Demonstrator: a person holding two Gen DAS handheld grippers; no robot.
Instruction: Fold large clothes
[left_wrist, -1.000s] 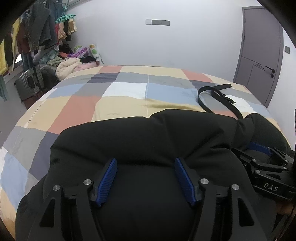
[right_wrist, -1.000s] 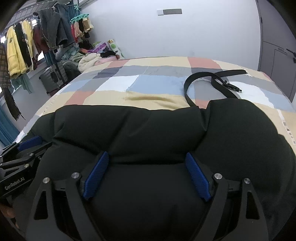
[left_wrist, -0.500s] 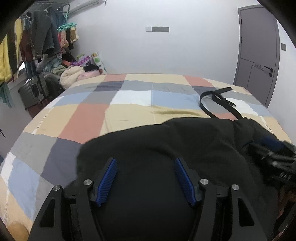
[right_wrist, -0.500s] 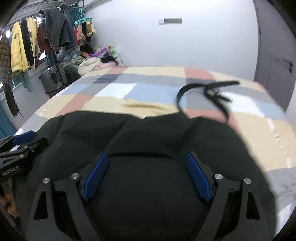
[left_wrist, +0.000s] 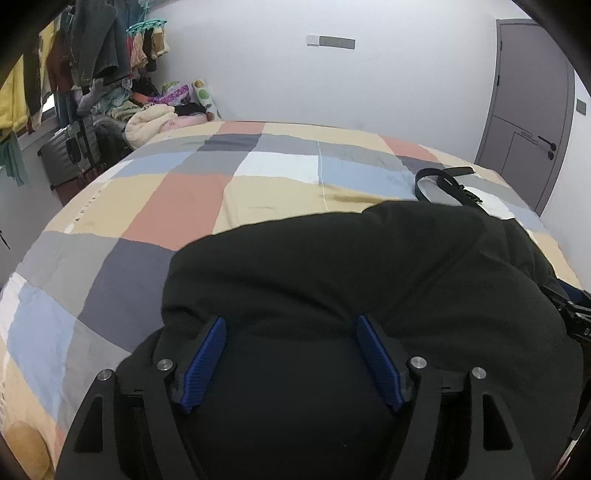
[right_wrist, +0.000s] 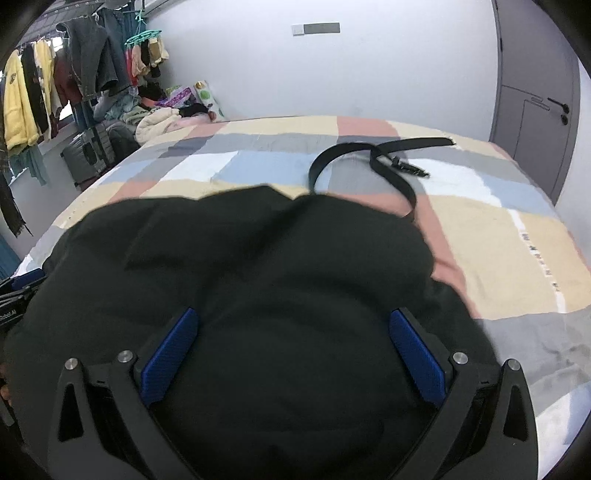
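On the checkered bedspread (left_wrist: 192, 206), a black garment (left_wrist: 351, 266) is lying bunched, filling the lower half of both wrist views. Left gripper (left_wrist: 291, 360) is sitting with jaws spread wide, blue pads (left_wrist: 205, 363) flanking a mound of the fabric without pinching it. Right gripper (right_wrist: 291, 356) is likewise holding its jaws spread, pads (right_wrist: 415, 356) resting beside the cloth (edges blurred in this view). A black belt (right_wrist: 373, 162) is lying at 12 o'clock, just beyond the garment. Hanging clothes (right_wrist: 33, 96) are showing at 10 o'clock, a grey door (left_wrist: 524, 122) at 2 o'clock.
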